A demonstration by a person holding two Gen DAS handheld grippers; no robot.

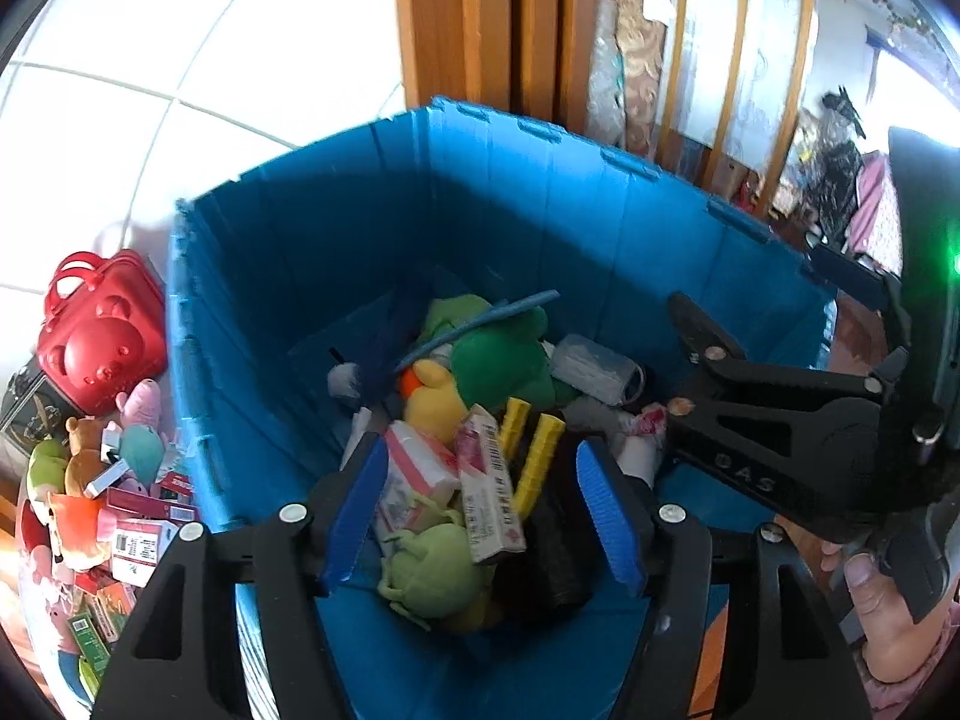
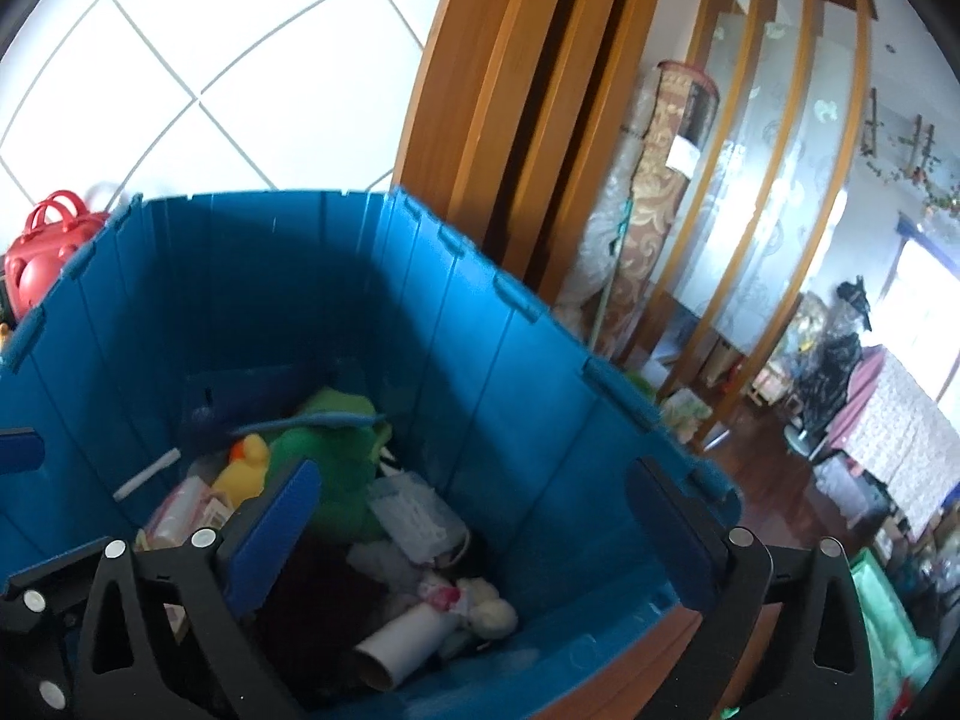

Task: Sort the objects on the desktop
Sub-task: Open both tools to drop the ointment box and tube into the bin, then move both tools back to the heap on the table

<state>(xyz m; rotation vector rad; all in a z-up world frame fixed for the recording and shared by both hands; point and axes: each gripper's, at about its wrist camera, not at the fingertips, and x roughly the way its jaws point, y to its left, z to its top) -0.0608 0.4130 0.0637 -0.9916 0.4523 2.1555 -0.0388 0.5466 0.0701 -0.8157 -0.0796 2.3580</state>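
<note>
Both grippers hang over the open blue bin (image 1: 336, 228), looking down into it.

The left gripper (image 1: 480, 507) has its jaws spread wide with nothing between them. Below the gap lie a white-and-red box (image 1: 489, 489), a pink packet (image 1: 414, 474), a yellow clip (image 1: 531, 450) and a pale green toy (image 1: 432, 567). Toward 12 o'clock sit a yellow duck (image 1: 432, 396) and a green plush (image 1: 498, 360), with a blue strip (image 1: 474, 324) laid across the plush. At 2 o'clock a clear case (image 1: 591, 369) leans against the pile.

The right gripper (image 2: 480, 531) is also wide open and holds nothing; in the left wrist view it shows at 3 o'clock, held by a hand (image 1: 882, 618). Under it are a white tube (image 2: 402, 639) at 6 o'clock, a small cream toy (image 2: 489, 606) touching the tube's far end, and the clear case just above.

Outside the bin, at 9 o'clock in the left view, a red bear case (image 1: 102, 336) stands by the white tiled wall (image 1: 150, 60), and nearer, at 8 o'clock, a heap of plush toys and small boxes (image 1: 114, 498) lies beside the bin. A wooden door frame (image 2: 516, 120) rises behind the bin at 12 o'clock.
</note>
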